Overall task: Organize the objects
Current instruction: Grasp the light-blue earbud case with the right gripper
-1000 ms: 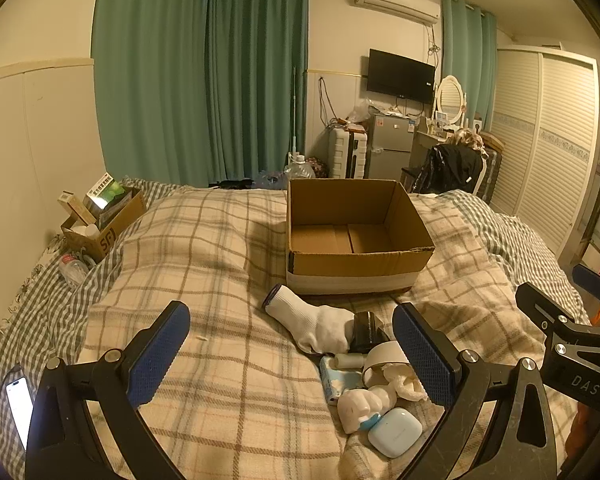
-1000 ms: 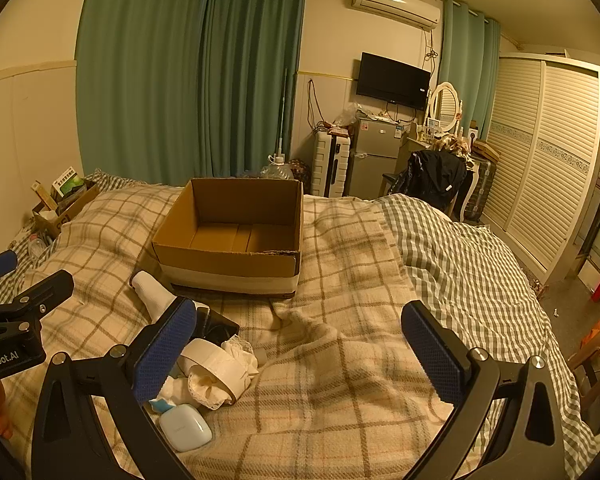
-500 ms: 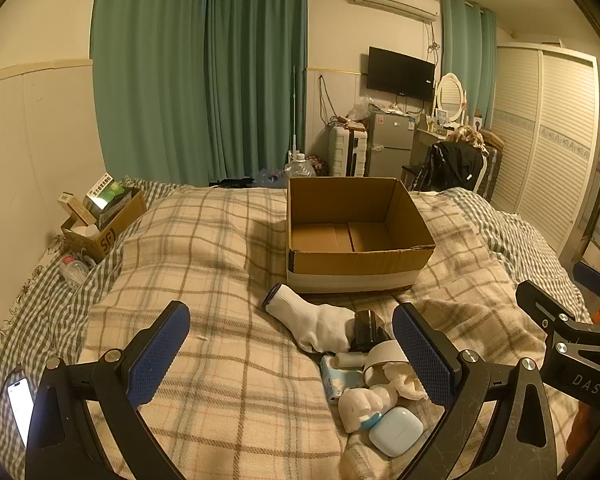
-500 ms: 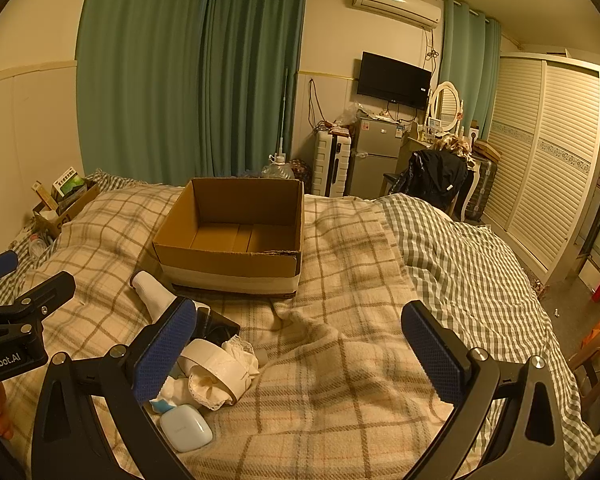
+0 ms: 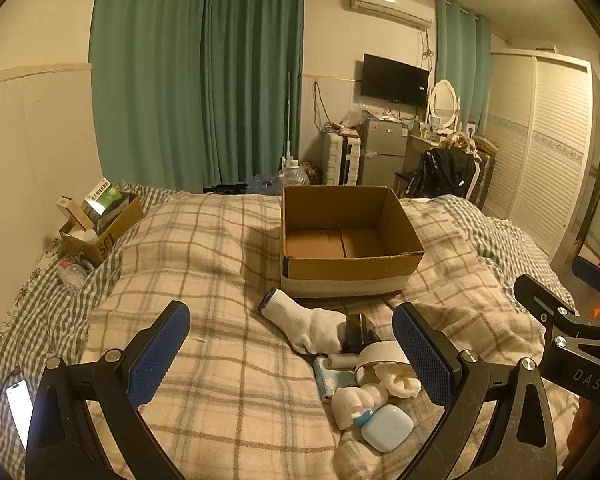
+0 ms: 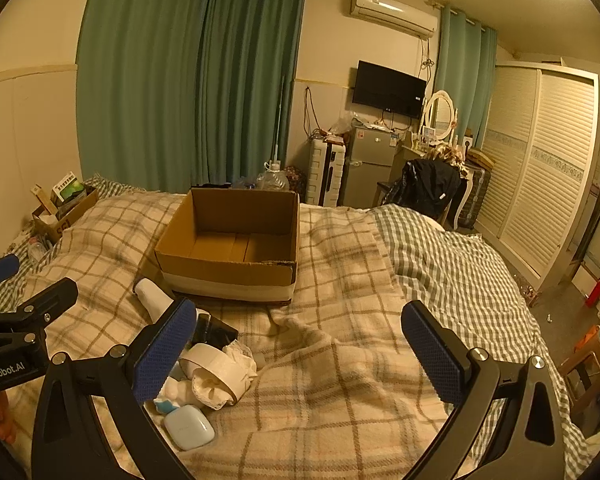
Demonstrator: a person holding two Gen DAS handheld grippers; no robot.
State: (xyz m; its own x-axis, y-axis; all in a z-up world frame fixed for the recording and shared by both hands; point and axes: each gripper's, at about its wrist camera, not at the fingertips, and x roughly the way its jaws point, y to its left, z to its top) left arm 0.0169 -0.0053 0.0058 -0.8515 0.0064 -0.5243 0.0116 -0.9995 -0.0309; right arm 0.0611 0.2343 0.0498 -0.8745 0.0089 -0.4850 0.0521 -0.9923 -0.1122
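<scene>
While both tools are hovering over the bed, the left gripper is holding its blue-padded fingers spread wide with nothing between them, and the right gripper is likewise gaping, gripping nothing. An open cardboard box is sitting on the plaid blanket, its inside bare. Just in front of it a small heap is lying: a white sock touching a black object, a roll of tape, crumpled tissue, and a pale blue case nearest the cameras. A lit phone is resting at the bed's left edge.
</scene>
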